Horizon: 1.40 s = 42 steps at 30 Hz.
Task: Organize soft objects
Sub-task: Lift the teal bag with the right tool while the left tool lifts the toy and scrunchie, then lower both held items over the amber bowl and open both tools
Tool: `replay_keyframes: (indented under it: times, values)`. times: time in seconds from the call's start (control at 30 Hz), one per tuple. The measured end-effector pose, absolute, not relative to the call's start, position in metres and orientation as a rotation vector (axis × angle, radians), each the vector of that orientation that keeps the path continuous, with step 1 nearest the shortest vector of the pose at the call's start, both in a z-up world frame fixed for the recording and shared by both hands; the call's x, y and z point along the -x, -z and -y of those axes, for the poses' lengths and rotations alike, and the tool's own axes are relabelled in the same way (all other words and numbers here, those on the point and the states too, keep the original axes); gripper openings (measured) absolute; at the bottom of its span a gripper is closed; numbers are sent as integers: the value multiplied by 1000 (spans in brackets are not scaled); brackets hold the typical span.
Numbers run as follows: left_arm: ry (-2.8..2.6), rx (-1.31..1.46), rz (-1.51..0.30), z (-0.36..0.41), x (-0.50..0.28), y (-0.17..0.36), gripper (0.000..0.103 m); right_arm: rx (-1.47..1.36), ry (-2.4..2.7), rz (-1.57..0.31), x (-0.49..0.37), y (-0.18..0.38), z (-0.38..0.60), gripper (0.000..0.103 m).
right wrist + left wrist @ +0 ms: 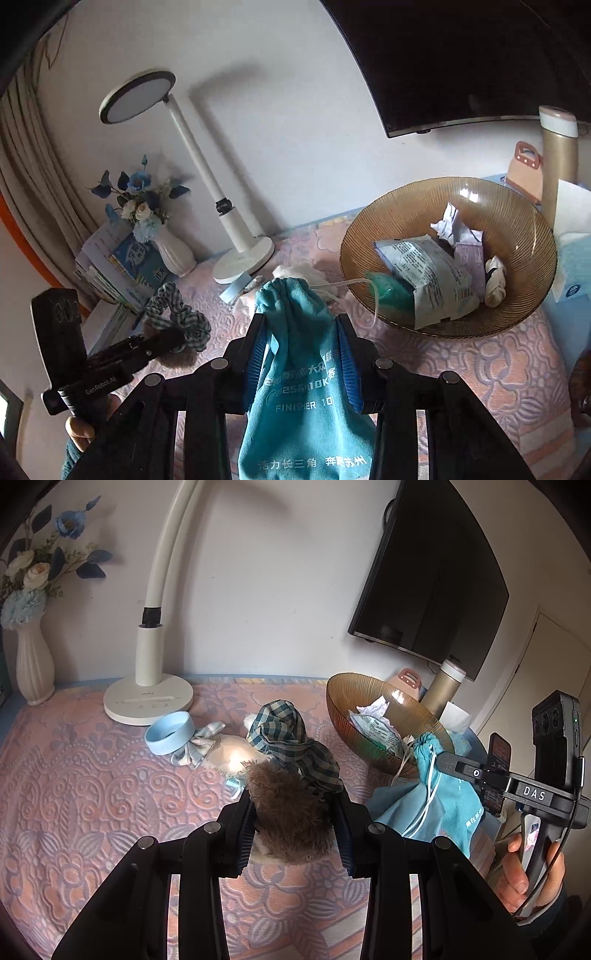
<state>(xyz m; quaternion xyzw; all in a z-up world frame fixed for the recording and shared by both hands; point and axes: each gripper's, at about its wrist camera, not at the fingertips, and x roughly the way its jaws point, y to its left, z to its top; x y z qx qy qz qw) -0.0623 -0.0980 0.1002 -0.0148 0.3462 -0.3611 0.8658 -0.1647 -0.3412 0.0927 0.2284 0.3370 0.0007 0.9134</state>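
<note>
My left gripper [293, 819] is shut on a brown plush toy [291, 812] with a blue-checked cloth hat [291, 742], held above the pink patterned blanket [92, 794]. My right gripper [301, 332] is shut on a teal drawstring bag [303, 387] with white cords; it also shows in the left wrist view [432, 797], hanging beside the amber bowl [340, 705]. The toy and left gripper show at lower left in the right wrist view [177, 332]. A pale cloth with a checked bow [199, 746] lies behind the toy.
The amber glass bowl [532, 295] holds packets, crumpled paper and a small teal item. A white desk lamp [147, 698], a light blue ring dish [170, 734], a vase of flowers [35, 672], a gold bottle [557, 162] and a wall monitor [436, 583] surround the area.
</note>
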Motion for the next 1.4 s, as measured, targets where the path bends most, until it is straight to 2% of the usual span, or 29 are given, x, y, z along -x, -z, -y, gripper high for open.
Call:
replay_keyframes:
  times: [0.13,0.23,0.47,0.6,0.8,1.0,1.17,1.2,1.23,1.27,1.33,1.37,1.4]
  values:
    - [748,27,-727,97,62,-99,34,-533,-11,-698,166,-83,345,37]
    - [746,30,-726,97,62,-100,34,-367,153,-698,169,-91,335,37]
    - [767,15,-718,107,64,-103,34,-398,45,-638,177,-113,337,37]
    - [788,-9,-696,116,65,-113,34,-521,-102,-537,189,-131,347,37]
    - [833,-30,-652,136,63,-136,34,-505,-157,-419,197,-174,353,37]
    - [910,-61,-603,187,51,-165,34,-449,71,-395,189,-203,384,37]
    - [973,-83,-636,252,30,-161,35,-465,269,-461,161,-188,430,37]
    - [978,-86,-640,264,26,-159,37,-466,295,-480,155,-182,438,37]
    - [986,-81,-645,275,21,-157,44,-469,314,-499,147,-176,446,37]
    - [988,-72,-649,285,17,-155,48,-476,326,-521,140,-168,456,40]
    - [980,-55,-661,298,8,-150,77,-497,335,-563,125,-156,468,64]
    - [972,-43,-655,301,4,-149,80,-509,343,-575,121,-150,475,80]
    - [970,-35,-654,301,3,-148,80,-516,350,-576,119,-144,479,82]
